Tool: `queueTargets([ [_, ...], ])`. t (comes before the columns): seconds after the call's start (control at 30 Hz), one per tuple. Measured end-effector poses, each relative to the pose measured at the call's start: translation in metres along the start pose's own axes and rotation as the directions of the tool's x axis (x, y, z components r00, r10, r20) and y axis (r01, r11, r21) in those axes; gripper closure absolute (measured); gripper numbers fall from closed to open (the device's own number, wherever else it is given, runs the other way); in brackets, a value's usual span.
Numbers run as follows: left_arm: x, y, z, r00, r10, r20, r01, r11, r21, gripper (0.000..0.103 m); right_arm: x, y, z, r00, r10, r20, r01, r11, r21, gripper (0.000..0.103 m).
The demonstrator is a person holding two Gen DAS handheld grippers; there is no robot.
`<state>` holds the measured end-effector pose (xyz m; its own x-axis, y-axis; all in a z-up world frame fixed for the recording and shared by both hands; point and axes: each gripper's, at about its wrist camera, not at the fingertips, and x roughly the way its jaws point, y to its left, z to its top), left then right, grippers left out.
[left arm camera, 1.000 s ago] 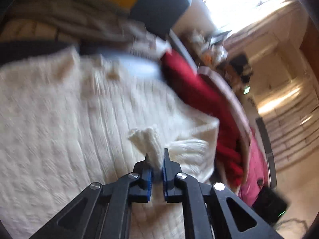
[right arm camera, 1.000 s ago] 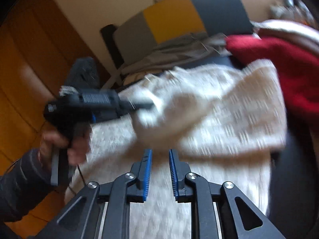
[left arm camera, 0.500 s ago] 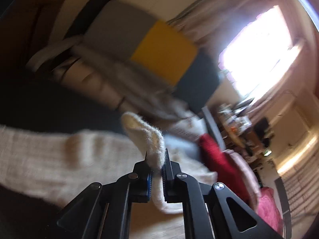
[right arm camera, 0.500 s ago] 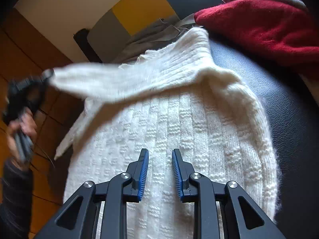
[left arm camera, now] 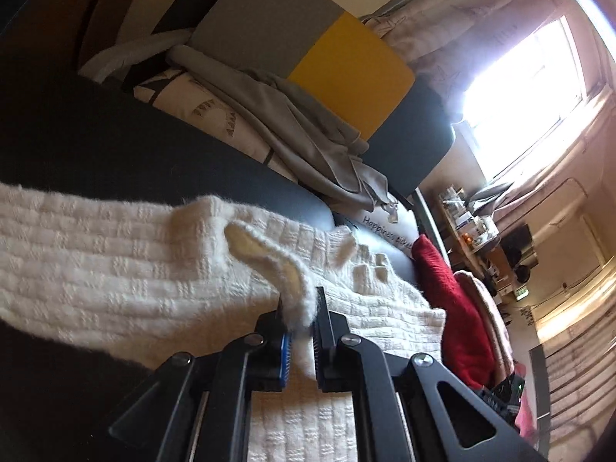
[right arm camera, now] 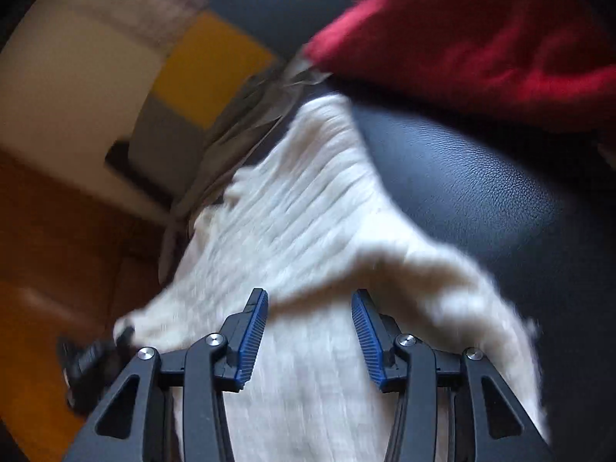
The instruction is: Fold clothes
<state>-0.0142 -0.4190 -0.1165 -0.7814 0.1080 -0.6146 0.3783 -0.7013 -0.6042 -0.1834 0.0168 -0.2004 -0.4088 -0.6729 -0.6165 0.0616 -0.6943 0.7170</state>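
Observation:
A cream knitted sweater (left arm camera: pixel 115 269) lies spread on a black leather surface (left arm camera: pixel 96 146). My left gripper (left arm camera: pixel 302 308) is shut on the sweater's cuff, and the sleeve stretches away to the left from it. In the right wrist view the same sweater (right arm camera: pixel 308 231) fills the middle, blurred. My right gripper (right arm camera: pixel 310 300) hovers over its body with the jaws opening and only the flat knit below them, nothing pinched. The left gripper (right arm camera: pixel 92 358) shows dark at the lower left, at the sleeve's end.
A red knit garment (right arm camera: pixel 481 38) lies to the right on the black leather (right arm camera: pixel 481 192). A grey cloth (left arm camera: pixel 288 131) and a grey, yellow and dark cushion (left arm camera: pixel 346 69) sit at the back. Orange wooden floor (right arm camera: pixel 46 250) lies beyond the left edge.
My left gripper has pulled the cuff out to the left, drawing the sleeve straight across the black surface. My right gripper's jaws have widened and it has rolled and dropped closer to the sweater.

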Motion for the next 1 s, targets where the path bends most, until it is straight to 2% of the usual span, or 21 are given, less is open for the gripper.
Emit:
queueTargets([
  [0.03,-0.001,0.003,0.002,1.000,0.004,-0.003,-0.004,1.000,0.006,0.096,0.002,-0.002,0.003,1.000,-0.002,0.016,0.001,1.000,0.023,0.058],
  [0.07,-0.002,0.004,0.003,1.000,0.005,-0.001,-0.005,1.000,0.009,0.096,0.005,-0.002,0.006,1.000,-0.005,0.029,0.004,0.999,0.037,0.066],
  [0.1,-0.003,0.004,0.005,1.000,-0.001,0.003,0.001,1.000,0.007,0.096,0.006,0.000,0.008,0.999,-0.023,0.039,0.022,0.999,0.025,0.090],
  [0.13,-0.006,0.004,0.007,1.000,-0.010,0.014,0.010,1.000,0.007,0.097,0.008,0.002,0.011,0.998,-0.046,0.049,0.046,0.999,0.008,0.097],
  [0.2,-0.018,0.002,0.011,0.997,-0.028,0.066,0.027,1.000,0.016,0.096,0.005,0.011,0.016,0.994,-0.073,0.086,0.076,0.996,-0.041,0.097],
  [0.27,-0.019,0.004,0.009,0.998,0.017,0.068,-0.019,0.999,0.029,0.096,-0.007,0.019,0.019,0.988,-0.088,0.129,0.101,0.990,-0.099,0.097],
  [0.33,-0.005,0.018,0.000,0.999,0.051,0.005,-0.051,0.999,0.010,0.096,-0.012,0.015,0.020,0.981,-0.133,0.138,0.150,0.981,-0.121,0.097],
  [0.4,0.013,0.033,-0.013,0.990,0.129,-0.060,-0.129,0.992,0.011,0.097,-0.008,0.001,0.020,0.982,-0.155,0.110,0.167,0.980,-0.109,0.097],
  [0.43,0.017,0.041,-0.018,0.987,0.136,-0.081,-0.137,0.991,-0.005,0.097,-0.006,-0.002,0.019,0.983,-0.155,0.102,0.165,0.981,-0.106,0.097],
  [0.5,0.022,0.058,-0.028,0.986,0.118,-0.114,-0.125,0.990,-0.061,0.096,-0.002,-0.006,0.017,0.985,-0.147,0.091,0.156,0.983,-0.100,0.097],
  [0.53,0.021,0.066,-0.030,0.990,0.083,-0.117,-0.096,0.990,-0.101,0.094,0.000,-0.009,0.015,0.986,-0.144,0.085,0.152,0.984,-0.097,0.097],
  [0.6,0.015,0.075,-0.029,0.993,0.038,-0.110,-0.055,0.986,-0.155,0.086,-0.004,-0.009,0.015,0.989,-0.132,0.073,0.139,0.985,-0.100,0.091],
  [0.67,0.008,0.081,-0.025,0.995,0.016,-0.095,-0.034,0.982,-0.184,0.083,-0.009,-0.010,0.015,0.991,-0.120,0.060,0.126,0.986,-0.105,0.088],
  [0.73,0.002,0.077,-0.017,0.995,0.047,-0.084,-0.059,0.987,-0.152,0.083,-0.016,-0.008,0.014,0.991,-0.121,0.053,0.126,0.984,-0.125,0.088],
  [0.87,0.001,0.038,-0.003,0.998,0.022,-0.066,-0.020,1.000,0.020,0.082,-0.035,0.019,0.004,0.987,-0.133,0.090,0.154,0.943,-0.294,0.086],
  [1.0,0.028,0.000,-0.002,0.991,0.086,-0.102,-0.066,0.980,0.185,0.082,-0.022,0.056,0.020,0.980,-0.147,0.130,0.190,0.880,-0.435,0.086],
])
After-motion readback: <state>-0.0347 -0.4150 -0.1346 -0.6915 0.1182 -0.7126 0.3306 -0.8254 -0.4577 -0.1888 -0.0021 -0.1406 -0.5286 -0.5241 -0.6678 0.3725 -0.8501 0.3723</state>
